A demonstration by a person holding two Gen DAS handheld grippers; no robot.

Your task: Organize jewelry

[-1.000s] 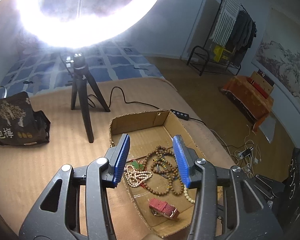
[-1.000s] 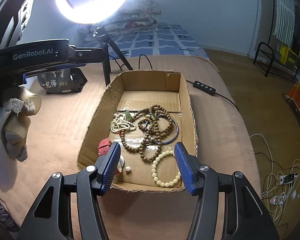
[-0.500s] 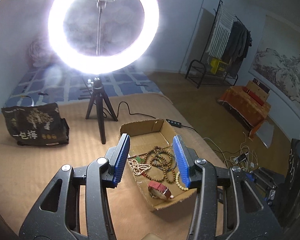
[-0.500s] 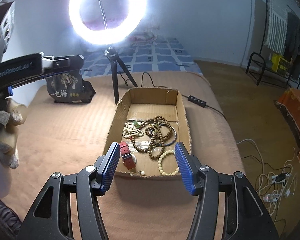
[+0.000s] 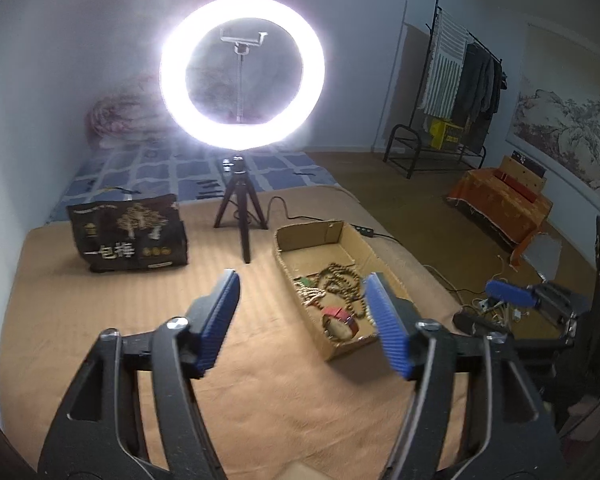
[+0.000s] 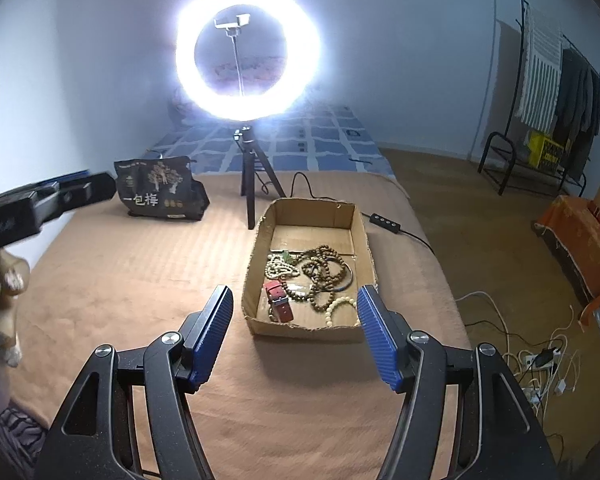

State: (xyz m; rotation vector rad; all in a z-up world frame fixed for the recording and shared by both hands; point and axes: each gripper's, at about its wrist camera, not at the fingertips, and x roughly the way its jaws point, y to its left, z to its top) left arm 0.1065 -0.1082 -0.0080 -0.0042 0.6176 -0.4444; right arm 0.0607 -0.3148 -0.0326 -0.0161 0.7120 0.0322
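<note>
A shallow cardboard box (image 6: 360, 240) (image 5: 288, 268) lies on the tan bed cover and holds the jewelry. Inside are brown wooden bead strands (image 6: 324, 268) (image 5: 340, 280), a cream bead string (image 6: 278, 268), a pale bead bracelet (image 6: 340, 306) and a red watch strap (image 6: 278, 300) (image 5: 340, 314). My right gripper (image 6: 296, 308) hangs above the cover, short of the box's near wall; its jaws are opening with nothing between them. My left gripper (image 5: 302, 294) is back and left of the box, jaws opening, nothing held. It also shows at the left edge of the right wrist view (image 6: 100, 190).
A lit ring light on a black tripod (image 6: 252, 184) (image 5: 240, 216) stands behind the box, its cable and switch (image 6: 384, 220) trailing right. A dark printed bag (image 6: 160, 192) (image 5: 130, 236) sits at the back left. Cables and a power strip (image 6: 540, 360) lie on the floor to the right.
Both grippers have pulled back and risen away from the box, so the box looks smaller and farther. Both pairs of jaws stand wider, the left markedly.
</note>
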